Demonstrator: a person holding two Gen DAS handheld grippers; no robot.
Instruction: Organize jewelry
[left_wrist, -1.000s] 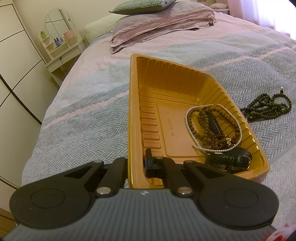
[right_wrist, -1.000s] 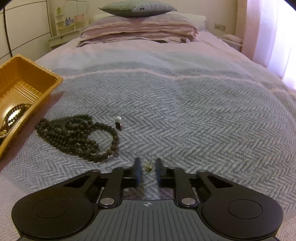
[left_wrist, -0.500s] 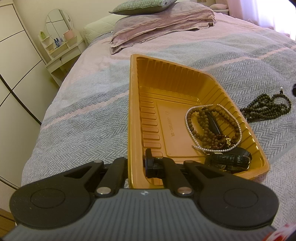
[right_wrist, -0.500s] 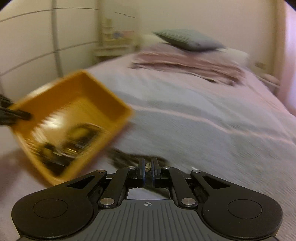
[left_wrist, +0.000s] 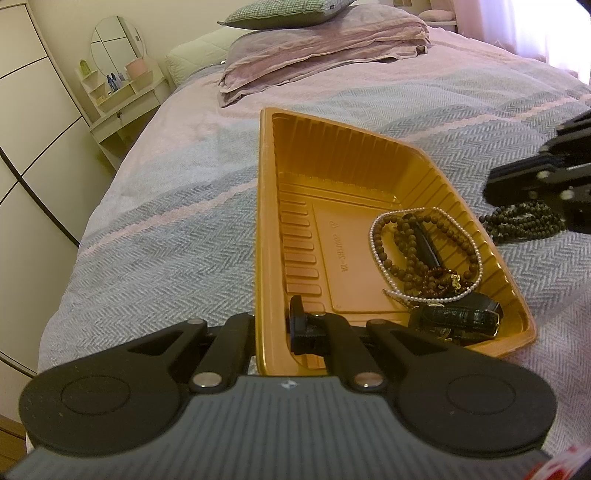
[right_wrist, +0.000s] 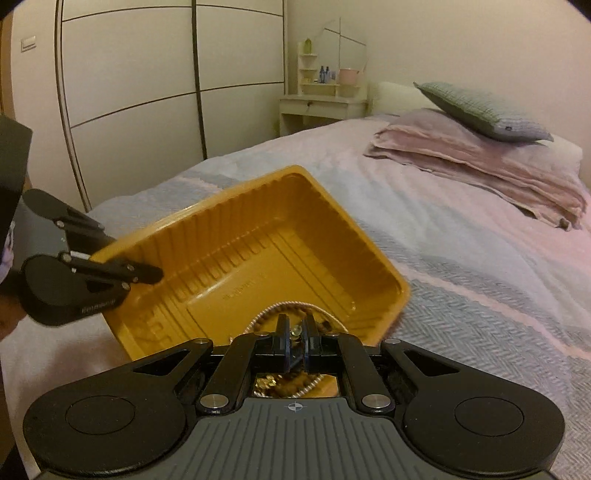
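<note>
Left wrist view: left gripper (left_wrist: 271, 326) is clamped on the near wall of the gold plastic tray (left_wrist: 266, 206), one finger outside, one inside, so the tray is pinned on the bedspread (left_wrist: 166, 236). Inside the tray, toward its right end: a white pearl necklace (left_wrist: 376, 251) looped around a brown bead strand (left_wrist: 406, 254), plus a dark leather watch strap (left_wrist: 458, 317) in the near right corner. The left half of the tray floor is bare. A black bead necklace (left_wrist: 517, 221) lies on the bedspread just outside the tray's right wall, not in the tray yet. The right gripper shows at the right edge, above that necklace.

Right wrist view: right gripper (right_wrist: 294, 338) is over the tray (right_wrist: 258, 206), jaws nearly closed on a small gold-coloured piece (right_wrist: 294, 332) (too small to tell whether it is a ring or an earring). The pearl strand (right_wrist: 288, 306) sits directly below the fingertips. The left gripper (right_wrist: 147, 273) is seen from the side, gripping the tray's wall.

Step in hand, as I judge it: drop the small piece into the tray. To do it well, get the fingertips low inside the walls before opening, aim for the bare floor rather than the bead pile so it does not tangle, and open gently since a small light piece could bounce out. The left should hold firm so the tray does not tip.
</note>
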